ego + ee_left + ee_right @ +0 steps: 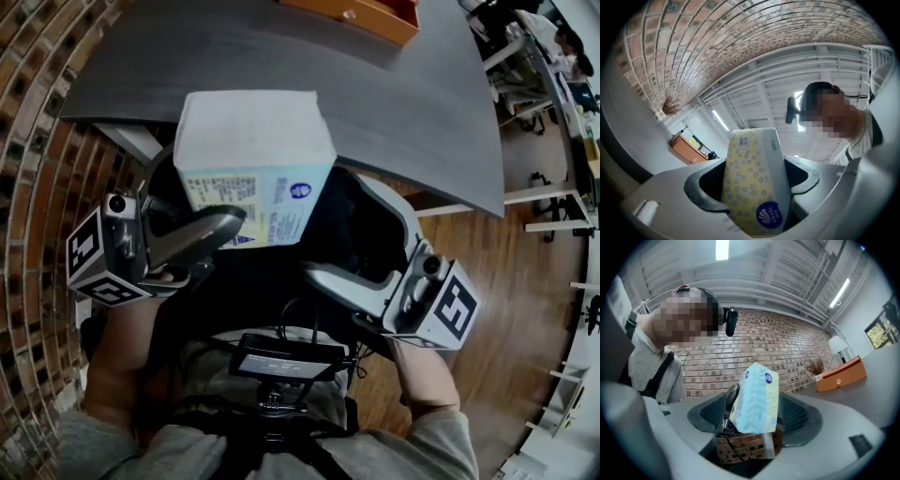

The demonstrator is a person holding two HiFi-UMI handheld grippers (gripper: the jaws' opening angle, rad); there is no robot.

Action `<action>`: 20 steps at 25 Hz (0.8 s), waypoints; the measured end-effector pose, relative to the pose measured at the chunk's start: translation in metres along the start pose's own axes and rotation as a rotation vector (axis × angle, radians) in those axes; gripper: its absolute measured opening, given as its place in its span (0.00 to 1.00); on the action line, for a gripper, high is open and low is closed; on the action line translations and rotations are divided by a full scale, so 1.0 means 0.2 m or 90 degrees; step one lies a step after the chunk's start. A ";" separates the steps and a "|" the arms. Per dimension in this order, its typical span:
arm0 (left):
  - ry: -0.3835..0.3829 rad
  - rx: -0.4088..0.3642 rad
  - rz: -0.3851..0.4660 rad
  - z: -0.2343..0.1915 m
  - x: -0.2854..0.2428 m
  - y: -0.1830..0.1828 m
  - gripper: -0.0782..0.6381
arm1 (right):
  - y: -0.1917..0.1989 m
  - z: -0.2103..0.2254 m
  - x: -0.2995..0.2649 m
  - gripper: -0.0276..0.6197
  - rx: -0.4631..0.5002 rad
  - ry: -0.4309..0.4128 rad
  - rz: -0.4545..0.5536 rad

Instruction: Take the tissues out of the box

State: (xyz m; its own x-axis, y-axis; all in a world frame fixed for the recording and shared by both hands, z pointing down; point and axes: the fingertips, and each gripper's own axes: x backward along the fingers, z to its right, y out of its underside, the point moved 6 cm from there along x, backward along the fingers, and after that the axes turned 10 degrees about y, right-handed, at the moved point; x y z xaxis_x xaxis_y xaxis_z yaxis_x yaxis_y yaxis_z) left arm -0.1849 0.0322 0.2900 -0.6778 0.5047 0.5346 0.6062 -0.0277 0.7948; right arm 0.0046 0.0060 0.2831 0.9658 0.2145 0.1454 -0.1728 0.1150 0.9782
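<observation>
A tissue pack (253, 150), white on top with a pale blue and yellow printed side, hangs in the air in front of my chest. My left gripper (220, 211) is shut on its lower left part. In the left gripper view the yellow-dotted pack (752, 183) stands upright, wedged between the jaws. My right gripper (336, 225) is open just below and right of the pack, and I see no contact. The right gripper view shows the pack (757, 399) beyond its spread jaws, clear of both pads (708, 413).
A dark grey table (394, 84) lies ahead, with an orange wooden box (366, 14) at its far edge. A brick wall (37, 112) curves along the left. Wooden floor (487, 281) and office furniture lie to the right. A black device (281, 356) hangs on my chest.
</observation>
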 end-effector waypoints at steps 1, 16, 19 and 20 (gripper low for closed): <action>0.000 0.002 0.002 0.00 0.00 0.00 0.62 | 0.00 0.00 0.00 0.59 -0.001 0.000 0.000; 0.003 0.007 0.007 0.00 0.00 0.01 0.62 | 0.00 -0.01 -0.01 0.59 0.008 -0.001 -0.010; 0.005 0.007 0.006 0.00 0.00 0.01 0.62 | 0.01 -0.01 -0.02 0.59 0.013 -0.001 -0.013; 0.006 0.006 0.006 0.00 0.00 0.01 0.62 | 0.01 -0.01 -0.02 0.59 0.018 -0.001 -0.013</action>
State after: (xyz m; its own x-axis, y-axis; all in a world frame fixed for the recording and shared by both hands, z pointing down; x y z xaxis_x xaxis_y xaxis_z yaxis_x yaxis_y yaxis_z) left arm -0.1838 0.0322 0.2906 -0.6762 0.4969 0.5440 0.6161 -0.0235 0.7873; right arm 0.0010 0.0076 0.2835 0.9692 0.2117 0.1262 -0.1483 0.0922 0.9846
